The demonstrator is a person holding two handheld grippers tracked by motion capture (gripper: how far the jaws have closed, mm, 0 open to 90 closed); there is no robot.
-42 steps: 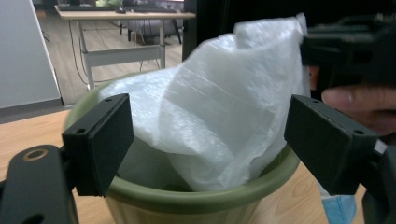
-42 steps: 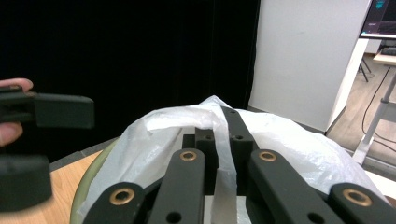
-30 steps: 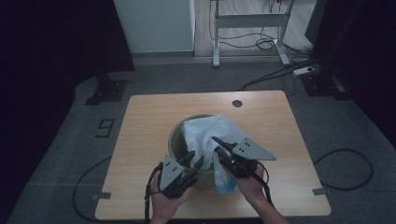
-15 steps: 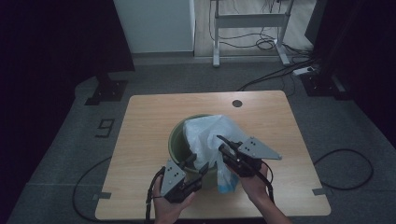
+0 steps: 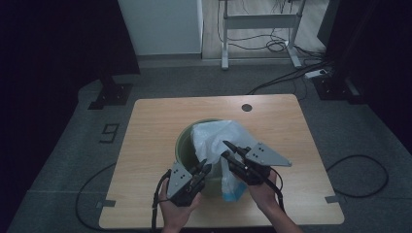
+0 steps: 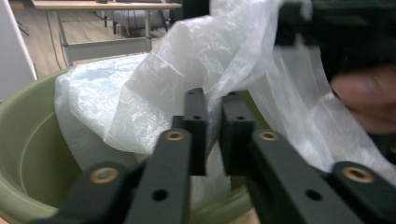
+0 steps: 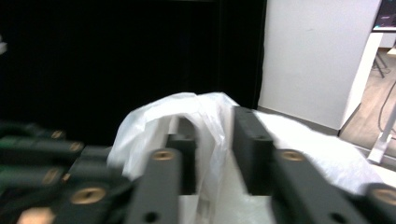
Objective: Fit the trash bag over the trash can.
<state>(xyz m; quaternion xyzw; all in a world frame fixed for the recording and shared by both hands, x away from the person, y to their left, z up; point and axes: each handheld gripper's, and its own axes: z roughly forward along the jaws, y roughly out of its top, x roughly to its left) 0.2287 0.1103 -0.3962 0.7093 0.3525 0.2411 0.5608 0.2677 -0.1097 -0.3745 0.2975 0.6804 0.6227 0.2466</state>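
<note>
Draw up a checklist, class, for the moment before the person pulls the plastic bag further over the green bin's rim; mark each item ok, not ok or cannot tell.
1. Left gripper shut on the plastic bag: ok; its jaws have just closed on a fold of film.
2. Right gripper gripping the bag: not ok; film hangs between its jaws, which have just been opening.
3. Green bin upright on the table: ok.
4. Bag mouth fully over the rim: not ok; it bunches up on one side.
5. Bag free of tears: cannot tell.
</note>
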